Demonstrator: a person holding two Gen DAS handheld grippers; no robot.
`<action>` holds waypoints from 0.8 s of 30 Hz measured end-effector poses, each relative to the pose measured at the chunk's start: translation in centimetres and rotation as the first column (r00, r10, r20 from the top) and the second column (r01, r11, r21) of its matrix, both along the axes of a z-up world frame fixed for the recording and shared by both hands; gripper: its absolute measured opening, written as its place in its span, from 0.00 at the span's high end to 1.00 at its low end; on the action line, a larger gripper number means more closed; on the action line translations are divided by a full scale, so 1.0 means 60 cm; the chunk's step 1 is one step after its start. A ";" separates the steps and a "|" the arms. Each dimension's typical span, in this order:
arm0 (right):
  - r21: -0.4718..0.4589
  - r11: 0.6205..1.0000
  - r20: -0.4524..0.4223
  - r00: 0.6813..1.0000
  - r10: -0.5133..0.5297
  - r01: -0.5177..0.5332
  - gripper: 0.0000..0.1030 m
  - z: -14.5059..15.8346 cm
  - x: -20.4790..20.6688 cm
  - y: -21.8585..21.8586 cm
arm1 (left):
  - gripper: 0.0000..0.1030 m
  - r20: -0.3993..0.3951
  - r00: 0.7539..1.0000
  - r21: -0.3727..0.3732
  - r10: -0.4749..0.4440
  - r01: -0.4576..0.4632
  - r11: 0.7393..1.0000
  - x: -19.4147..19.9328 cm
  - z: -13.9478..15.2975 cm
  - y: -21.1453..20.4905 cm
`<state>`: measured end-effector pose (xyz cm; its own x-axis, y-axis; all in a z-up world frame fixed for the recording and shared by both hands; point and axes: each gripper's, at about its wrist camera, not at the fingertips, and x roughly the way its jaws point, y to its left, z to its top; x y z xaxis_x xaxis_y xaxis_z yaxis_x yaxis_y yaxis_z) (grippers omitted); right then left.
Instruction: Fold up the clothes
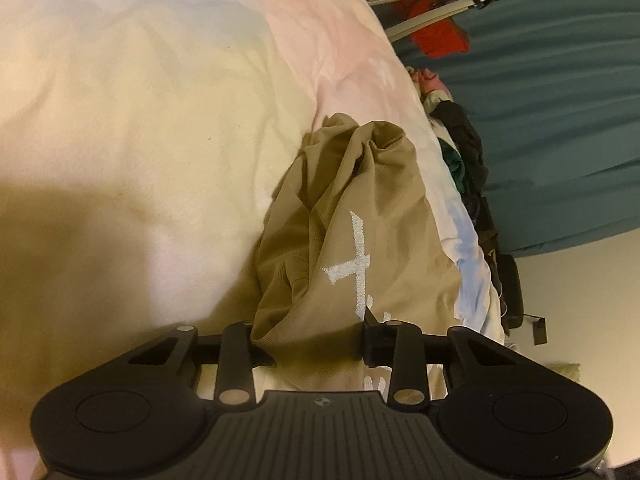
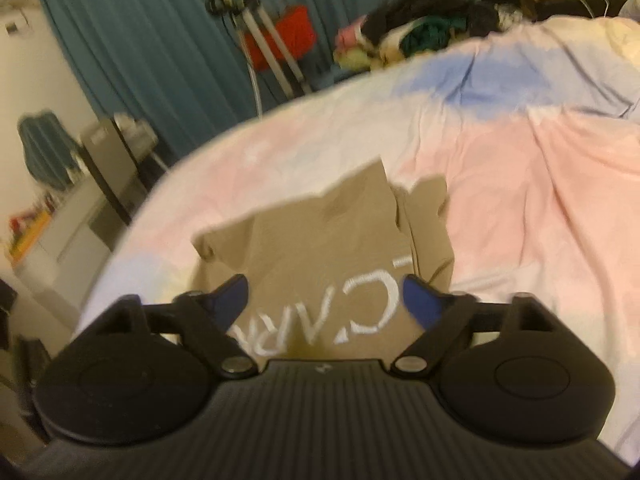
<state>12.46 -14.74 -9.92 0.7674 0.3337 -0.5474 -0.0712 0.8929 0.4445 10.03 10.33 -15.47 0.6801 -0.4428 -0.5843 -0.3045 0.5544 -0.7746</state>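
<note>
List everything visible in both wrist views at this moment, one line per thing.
tan garment: one, tan with white lettering, bunched on the bed
bedspread: one, pastel cream, pink and blue, covering the bed
clothes pile: one, dark and mixed colours, beyond the bed's far edge
curtain: one, teal, behind the bed
red item: one, red, against the curtain
metal stand: one, grey, before the red item
left tool: black, closed on a fold of the tan garment
right tool: black with blue pads, open above the lettering
</note>
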 end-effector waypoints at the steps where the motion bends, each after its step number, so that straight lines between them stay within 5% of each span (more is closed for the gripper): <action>1: 0.031 1.000 0.002 1.000 -0.001 0.001 0.17 0.003 -0.006 -0.006 | 0.66 0.002 1.000 0.002 -0.001 0.001 1.000 0.000 0.000 0.000; 6: 0.309 0.951 -0.093 0.996 -0.004 0.032 0.17 -0.017 -0.029 -0.044 | 0.71 0.012 1.000 -0.004 0.003 -0.003 1.000 -0.005 0.003 -0.001; 12: 0.618 0.779 -0.321 0.938 0.131 0.103 0.15 -0.107 -0.009 -0.054 | 0.79 0.046 0.999 -0.054 0.012 -0.010 0.999 -0.012 0.013 0.006; 16: 0.660 0.739 -0.335 0.934 0.125 0.137 0.16 -0.136 0.003 -0.042 | 0.80 0.074 0.997 -0.083 0.021 -0.015 0.996 -0.016 0.021 0.009; 21: 0.656 0.705 -0.365 0.931 -0.017 0.270 0.23 -0.158 0.010 -0.060 | 0.80 0.100 0.995 -0.080 0.018 -0.010 0.997 -0.021 0.029 0.008; 24: 0.679 0.653 -0.404 0.913 -0.051 0.337 0.27 -0.181 0.016 -0.066 | 0.80 0.101 0.995 -0.073 0.015 -0.008 0.997 -0.026 0.030 0.008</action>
